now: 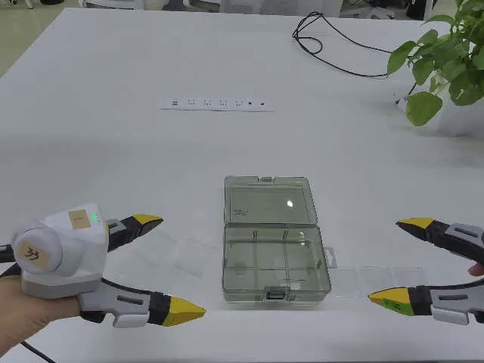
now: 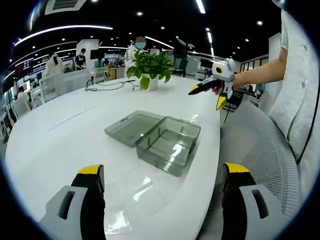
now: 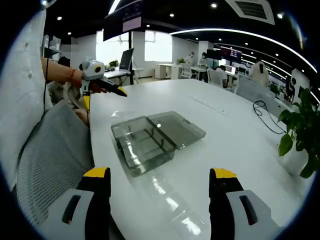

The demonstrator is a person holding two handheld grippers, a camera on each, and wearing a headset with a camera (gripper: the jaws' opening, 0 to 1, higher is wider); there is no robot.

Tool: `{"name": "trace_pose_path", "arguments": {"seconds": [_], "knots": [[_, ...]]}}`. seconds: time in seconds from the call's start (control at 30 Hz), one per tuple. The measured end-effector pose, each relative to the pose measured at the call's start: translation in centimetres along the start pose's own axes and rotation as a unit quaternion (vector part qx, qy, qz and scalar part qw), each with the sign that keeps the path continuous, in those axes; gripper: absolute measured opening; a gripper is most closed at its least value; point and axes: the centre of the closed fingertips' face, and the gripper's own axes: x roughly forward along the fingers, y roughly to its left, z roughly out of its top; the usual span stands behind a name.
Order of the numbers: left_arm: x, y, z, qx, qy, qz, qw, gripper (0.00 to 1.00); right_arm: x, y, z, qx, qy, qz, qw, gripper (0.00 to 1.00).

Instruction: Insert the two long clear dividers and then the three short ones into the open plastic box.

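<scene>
**Table** [image 1: 113, 151]: white, seen from the head view.

**Box** [image 1: 249, 296]: smoky clear plastic, at table centre, open, mouth up. The hinge line runs 9-to-3.
- Lid [image 1: 268, 200]: folded back flat at 12 o'clock of the base, inside face up, with nothing in it.
- Base [image 1: 228, 261]: nearer the person, with the latch [image 1: 277, 294] on its 6 o'clock wall.
- Contents: thin clear partitions [image 1: 284, 242] appear to stand inside. One line runs 9-to-3 and short ones cross it 12-to-6. Their number cannot be told.

**Clear strip** [image 1: 376, 277]: lies flat on the table just beside the base, at 3 to 4 o'clock of it. Its long axis runs 9-to-3.

**Clear pieces** [image 1: 180, 251]: lie flat at 9 o'clock of the base, near it. They are faint, and their number and outline cannot be told.

**Left gripper** [image 1: 172, 265]: at 9 o'clock of the box, above the clear pieces. Its yellow tips point toward 3 o'clock, the jaws are spread wide, and nothing is between them.

**Right gripper** [image 1: 397, 260]: at 3 o'clock of the box, over the clear strip. Its tips point toward 9 o'clock, the jaws are spread wide, and nothing is held.

**Power strip** [image 1: 215, 103]: white, at 11 o'clock of the box and well apart from it. Its long axis runs 9-to-3.

**Cable** [image 1: 333, 47]: black, at 1 o'clock, at the far side of the table.

**Plant** [image 1: 445, 57]: green and leafy, at 2 o'clock, at the table's far right edge.
</scene>
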Motion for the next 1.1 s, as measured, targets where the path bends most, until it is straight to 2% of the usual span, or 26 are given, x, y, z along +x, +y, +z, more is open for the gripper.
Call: {"name": "trace_pose_path", "arguments": {"seconds": [1.1], "knots": [[0.48,0.00,0.03,-0.001,0.005,-0.004,1.0000,1.00,0.06,-0.21,-0.41,-0.001,0.003,0.003,1.0000,0.82]]}}
